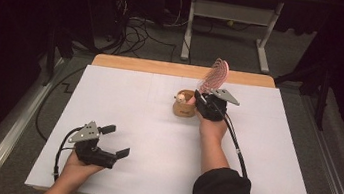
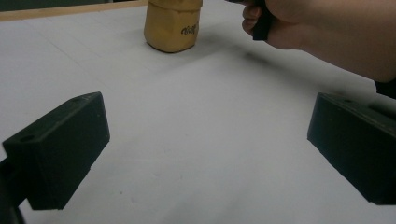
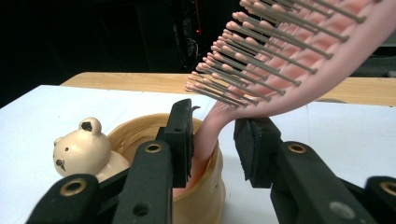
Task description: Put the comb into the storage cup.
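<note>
- Pink hairbrush (image 3: 299,56) stands handle-down in a tan cup (image 1: 183,109) near the bench's (image 1: 154,140) far edge.
- Right claw (image 3: 212,140) straddles the handle, released.
- Left claw (image 1: 116,141) rests open near the front-left corner.

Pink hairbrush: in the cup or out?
In. The hairbrush stands handle-down in the tan cup beside its bear figure, head leaning out above the rim.

hairbrush (image 3: 299,88): smooth pink plastic, thin metal-looking bristles with pink tips;
cup (image 3: 205,196): glossy tan ceramic, it seems;
bear figure (image 3: 84,149): glazed cream finish;
table cover (image 1: 154,140): matt white paper;
table edge (image 1: 163,67): pale wood
</note>
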`<state>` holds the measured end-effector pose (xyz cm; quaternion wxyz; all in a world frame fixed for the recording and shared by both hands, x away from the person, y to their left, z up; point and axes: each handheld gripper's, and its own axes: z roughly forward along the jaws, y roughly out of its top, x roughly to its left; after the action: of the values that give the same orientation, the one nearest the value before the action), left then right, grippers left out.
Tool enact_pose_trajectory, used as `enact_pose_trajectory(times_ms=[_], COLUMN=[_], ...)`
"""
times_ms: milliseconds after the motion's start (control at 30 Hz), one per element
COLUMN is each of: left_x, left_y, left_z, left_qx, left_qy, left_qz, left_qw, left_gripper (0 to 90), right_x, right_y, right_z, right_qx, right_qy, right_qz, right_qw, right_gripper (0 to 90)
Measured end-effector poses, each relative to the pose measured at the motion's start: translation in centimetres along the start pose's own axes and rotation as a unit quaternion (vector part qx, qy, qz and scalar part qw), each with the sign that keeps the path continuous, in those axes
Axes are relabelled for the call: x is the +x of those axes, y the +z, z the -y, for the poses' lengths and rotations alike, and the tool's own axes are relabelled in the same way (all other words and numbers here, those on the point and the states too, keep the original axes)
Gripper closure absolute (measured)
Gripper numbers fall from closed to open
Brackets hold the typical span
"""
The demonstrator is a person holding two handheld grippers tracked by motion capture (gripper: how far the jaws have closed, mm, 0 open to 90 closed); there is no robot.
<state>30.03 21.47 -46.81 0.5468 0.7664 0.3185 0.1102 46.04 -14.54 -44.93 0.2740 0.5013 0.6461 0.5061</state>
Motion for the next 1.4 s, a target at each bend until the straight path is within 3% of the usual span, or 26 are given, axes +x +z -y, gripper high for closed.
enact_pose_trajectory(times_ms=[567, 967, 1400], left_x=[0.08, 0.05, 0.13], left_y=[-0.18, -0.15, -0.14], left_z=[-0.02, -0.02, 0.01], left_qx=[-0.004, -0.001, -0.002], left_qy=[0.000, 0.000, -0.003], left_qz=[-0.003, -0.005, -0.012], left_qw=[1.0000, 1.0000, 0.9999], left_gripper=[0.0, 0.0, 0.0], right_x=[-0.32, -0.41, -0.65], right_y=[-0.16, -0.03, -0.70], right_z=[-0.26, -0.14, -0.68], right_qx=[-0.002, 0.005, 0.008], right_qy=[0.002, 0.004, -0.011], right_qz=[0.003, -0.003, -0.003], right_qw=[1.0000, 1.0000, 0.9999], right_gripper=[62.0, 50.8, 35.5])
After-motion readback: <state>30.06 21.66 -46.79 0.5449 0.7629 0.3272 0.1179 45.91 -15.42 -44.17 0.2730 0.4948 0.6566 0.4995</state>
